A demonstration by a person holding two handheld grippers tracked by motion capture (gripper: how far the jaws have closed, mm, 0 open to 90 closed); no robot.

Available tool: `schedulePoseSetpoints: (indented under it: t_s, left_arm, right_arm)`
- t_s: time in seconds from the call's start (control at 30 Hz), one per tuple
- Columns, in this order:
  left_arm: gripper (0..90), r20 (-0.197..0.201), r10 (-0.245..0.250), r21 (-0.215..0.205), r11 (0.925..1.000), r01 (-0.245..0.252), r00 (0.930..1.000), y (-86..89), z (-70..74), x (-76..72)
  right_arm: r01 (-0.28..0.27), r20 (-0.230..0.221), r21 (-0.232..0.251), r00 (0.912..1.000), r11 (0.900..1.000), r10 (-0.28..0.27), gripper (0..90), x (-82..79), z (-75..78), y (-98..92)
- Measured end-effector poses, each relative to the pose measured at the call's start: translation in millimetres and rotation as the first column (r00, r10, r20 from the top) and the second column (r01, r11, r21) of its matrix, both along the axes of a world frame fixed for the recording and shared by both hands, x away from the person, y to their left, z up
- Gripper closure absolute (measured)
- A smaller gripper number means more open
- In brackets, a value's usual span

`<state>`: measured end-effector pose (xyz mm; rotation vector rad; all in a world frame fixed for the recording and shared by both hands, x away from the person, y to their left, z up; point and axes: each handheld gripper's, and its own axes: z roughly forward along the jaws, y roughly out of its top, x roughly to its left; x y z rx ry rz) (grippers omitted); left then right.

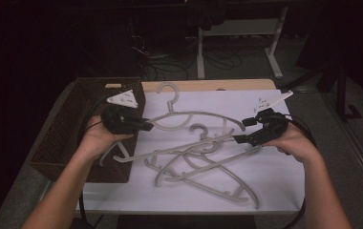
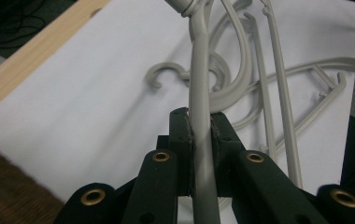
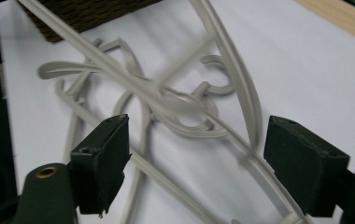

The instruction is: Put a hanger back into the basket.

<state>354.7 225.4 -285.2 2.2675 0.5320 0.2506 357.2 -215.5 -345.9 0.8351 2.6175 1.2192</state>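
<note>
Here, smooth grey plastic hanger [image 2: 200,84], curved hook, woven brown basket [image 1: 74,114]

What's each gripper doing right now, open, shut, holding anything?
Left gripper: shut on the arm of a grey plastic clothes hanger, lifting it off the pile.
Right gripper: open, pads clear of the hangers between them.

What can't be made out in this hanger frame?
- High view: basket interior, too dark.
- High view: how many hangers are tangled; arms overlap.
- Left gripper view: held hanger's hook, cut off by top edge.
- Right gripper view: raised hanger arm motion-blurred.
</note>
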Motion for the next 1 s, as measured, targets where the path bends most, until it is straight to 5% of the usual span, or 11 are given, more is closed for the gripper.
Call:
schedulePoseSetpoints:
  t_s: [0.23, 0.5, 0.87, 1.0]
  left_arm:
    - [82.1, 0.029, 0.095, -0.015, 0.9954, -0.095, 0.9950, 43.8, 15.6, 6.1]
    - [82.1, 0.063, 0.210, -0.020, 0.9776, -0.210, 0.9756, 92.4, 24.3, 14.2]
    - [82.1, 0.083, 0.360, -0.005, 0.9328, -0.360, 0.9294, 161.0, 29.5, 23.1]
    - [82.1, 0.097, 0.411, 0.022, 0.9098, -0.415, 0.9066, 184.3, 32.1, 23.9]
  right_arm:
    - [0.048, 0.007, 0.004, 0.9988, 0.999, -0.048, 19.5, 1.5, -8.3, 1.4]
    - [0.126, 0.010, 0.024, 0.9920, 0.992, -0.126, 17.7, -5.7, -26.3, 2.9]
    - [0.175, -0.006, 0.020, 0.9846, 0.984, -0.175, 14.9, -12.8, -40.3, 0.0]
    - [0.183, -0.010, 0.018, 0.9830, 0.983, -0.183, 14.8, -12.9, -43.1, -1.7]
